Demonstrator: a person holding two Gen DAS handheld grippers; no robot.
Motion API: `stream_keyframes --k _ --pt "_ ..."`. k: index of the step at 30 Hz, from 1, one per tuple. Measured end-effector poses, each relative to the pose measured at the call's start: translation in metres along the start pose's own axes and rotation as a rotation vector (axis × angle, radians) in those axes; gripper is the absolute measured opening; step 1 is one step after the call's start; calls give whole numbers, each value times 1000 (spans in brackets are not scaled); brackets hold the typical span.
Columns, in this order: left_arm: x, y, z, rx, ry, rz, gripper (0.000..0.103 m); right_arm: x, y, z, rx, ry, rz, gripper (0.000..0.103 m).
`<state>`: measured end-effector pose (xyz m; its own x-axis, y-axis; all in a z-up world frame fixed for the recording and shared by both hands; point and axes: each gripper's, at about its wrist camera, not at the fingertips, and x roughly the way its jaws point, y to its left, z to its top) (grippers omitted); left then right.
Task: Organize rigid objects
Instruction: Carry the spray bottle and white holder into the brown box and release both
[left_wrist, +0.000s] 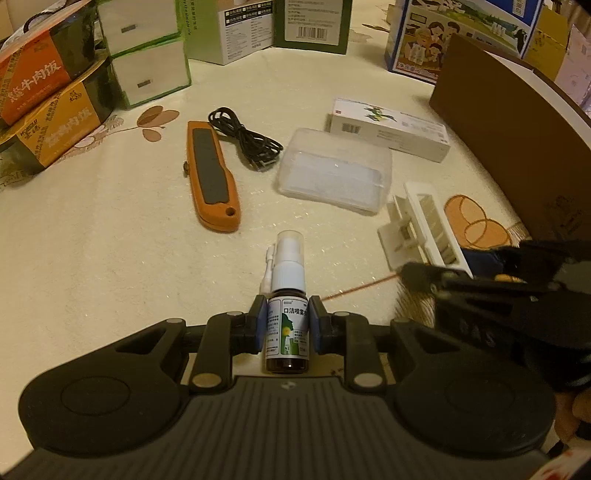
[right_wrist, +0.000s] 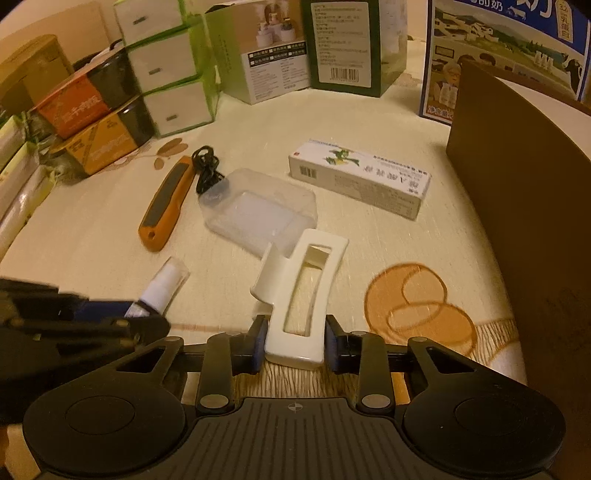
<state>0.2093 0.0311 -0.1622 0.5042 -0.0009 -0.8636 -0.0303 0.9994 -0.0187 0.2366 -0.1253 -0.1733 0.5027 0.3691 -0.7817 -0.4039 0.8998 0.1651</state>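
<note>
1. Your left tool is clamped on a small brown spray bottle, its blue pads pressing the labelled body on both sides, white nozzle and clear cap pointing away from you
2. Your right tool is closed on the near end of a white plastic clip, with both pads against its sides; the far end of the clip angles up toward the clear plastic box
3. The two tools sit side by side, the left one just left of the right
4. On the cream worktop ahead of you lie an orange utility knife, a coiled black cable just beside it, the clear box and a white medicine carton behind that
5. A brown cardboard box stands to the right, its wall close to the clip
6. Stacked food boxes and green-edged cartons line the far left edge
</note>
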Motion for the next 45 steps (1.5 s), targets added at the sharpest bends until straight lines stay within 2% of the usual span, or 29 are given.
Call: stream_keyframes --k 12,14,18,25,27,32,38,45 --pt "-25 -14 -40 -10 19 -70 20 -50 -9 -57 4 24 39 29" --pt "-25 -13 -39 -16 26 -73 21 -50 -9 -57 16 19 40 31" --pt "-22 -15 -35 -5 30 -63 21 -43 -3 -50 -5 20 36 46" --pt "-18 -17 -32 8 31 -48 21 -31 4 -45 -48 1 6 46" --pt "-18 -18 -31 9 33 -44 21 -30 5 -44 -55 -8 1 42" --pt "-19 -21 -30 15 35 -31 21 -34 5 -45 -79 -8 -3 40" --pt "-26 -26 -30 29 32 -26 21 -51 1 -46 -69 -19 20 40" --pt "-49 -34 -24 53 -18 -37 21 -86 -5 -41 -64 -66 60 40"
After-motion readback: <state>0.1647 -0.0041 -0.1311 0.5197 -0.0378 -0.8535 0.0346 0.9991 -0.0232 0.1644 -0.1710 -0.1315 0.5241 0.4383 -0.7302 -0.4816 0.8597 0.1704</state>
